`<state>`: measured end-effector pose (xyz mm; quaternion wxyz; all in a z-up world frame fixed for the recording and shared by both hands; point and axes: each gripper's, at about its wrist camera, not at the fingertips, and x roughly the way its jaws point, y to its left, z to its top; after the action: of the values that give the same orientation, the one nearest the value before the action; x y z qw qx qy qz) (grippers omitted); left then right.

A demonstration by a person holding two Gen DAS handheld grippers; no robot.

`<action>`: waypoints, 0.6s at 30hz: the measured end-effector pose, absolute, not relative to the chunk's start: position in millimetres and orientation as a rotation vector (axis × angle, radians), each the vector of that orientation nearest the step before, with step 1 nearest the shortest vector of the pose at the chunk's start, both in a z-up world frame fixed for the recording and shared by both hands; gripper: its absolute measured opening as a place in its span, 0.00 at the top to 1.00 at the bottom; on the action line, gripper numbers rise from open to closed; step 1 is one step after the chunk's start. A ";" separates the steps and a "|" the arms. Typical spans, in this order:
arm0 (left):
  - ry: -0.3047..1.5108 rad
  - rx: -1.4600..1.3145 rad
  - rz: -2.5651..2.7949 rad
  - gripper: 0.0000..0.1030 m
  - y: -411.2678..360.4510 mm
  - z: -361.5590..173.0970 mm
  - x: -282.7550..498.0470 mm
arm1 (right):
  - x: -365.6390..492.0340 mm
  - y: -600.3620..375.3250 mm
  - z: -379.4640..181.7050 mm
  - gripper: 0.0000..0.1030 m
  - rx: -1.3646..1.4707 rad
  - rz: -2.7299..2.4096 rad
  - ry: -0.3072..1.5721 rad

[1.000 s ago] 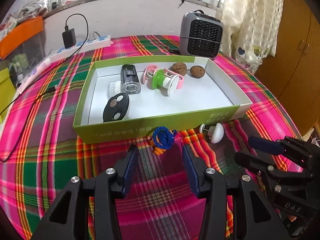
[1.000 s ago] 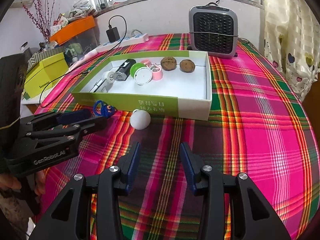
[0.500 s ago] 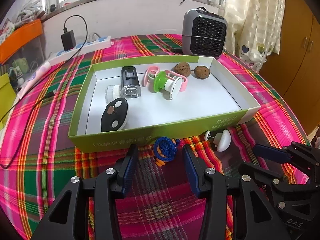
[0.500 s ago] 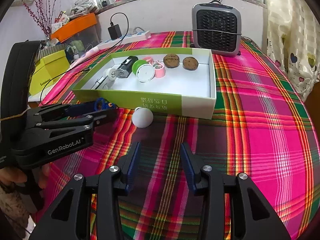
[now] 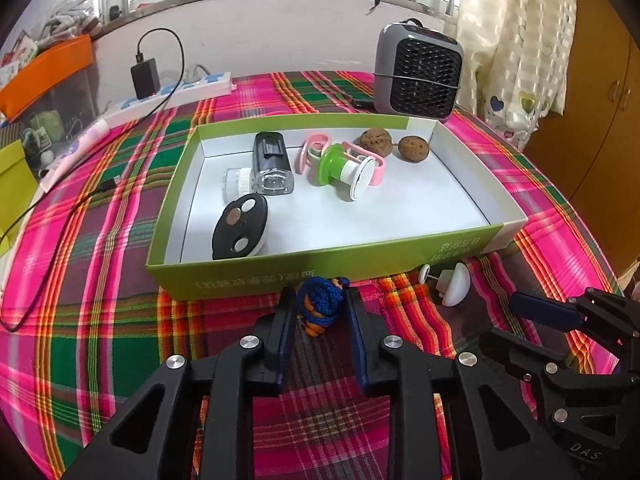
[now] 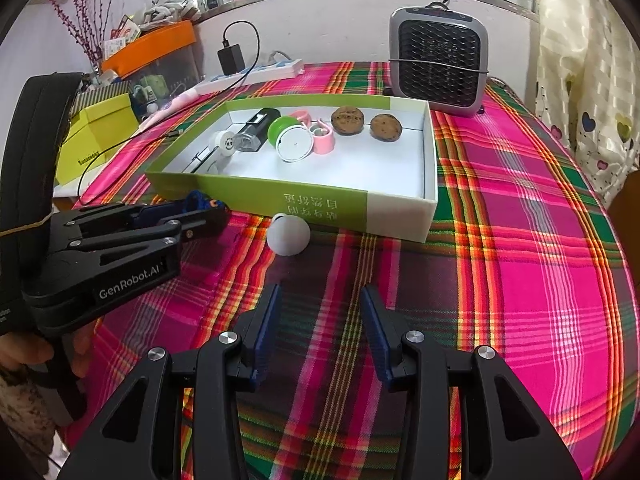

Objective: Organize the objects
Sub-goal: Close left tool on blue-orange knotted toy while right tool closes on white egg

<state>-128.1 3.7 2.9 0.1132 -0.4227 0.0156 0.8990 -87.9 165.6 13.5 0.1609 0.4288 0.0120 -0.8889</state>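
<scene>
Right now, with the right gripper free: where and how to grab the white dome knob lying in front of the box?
Probably across the dome of the white knob, from above, pads on its two round flanks. It lies tipped on the cloth with its thin stem toward the green box; the stem looks too slim to pinch.

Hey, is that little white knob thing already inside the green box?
No, the white knob lies on the plaid cloth just outside the green box's front wall.
</scene>
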 end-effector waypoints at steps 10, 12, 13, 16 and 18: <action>-0.006 -1.242 2.640 0.79 -6.4 2.7 -120.4 | -93.1 160.0 17.9 0.59 1.209 -2.546 0.029; -0.017 -1.244 2.640 0.79 -9.5 2.7 -119.2 | -96.0 156.8 19.8 0.59 1.202 -2.547 0.022; -0.022 -1.246 2.644 0.79 -11.6 2.7 -118.1 | -97.7 154.9 20.7 0.59 1.194 -2.543 0.018; -0.042 -1.249 2.649 0.79 -17.3 2.5 -116.5 | -104.6 149.2 20.5 0.59 1.194 -2.524 0.004; -0.053 -1.251 2.650 0.79 -20.1 2.4 -116.5 | -108.2 145.0 20.7 0.59 1.194 -2.526 0.023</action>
<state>-116.5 -20.1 2.4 0.1053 -0.4244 -0.0180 0.8992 -108.2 145.0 20.7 0.1729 0.4208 0.0081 -0.8905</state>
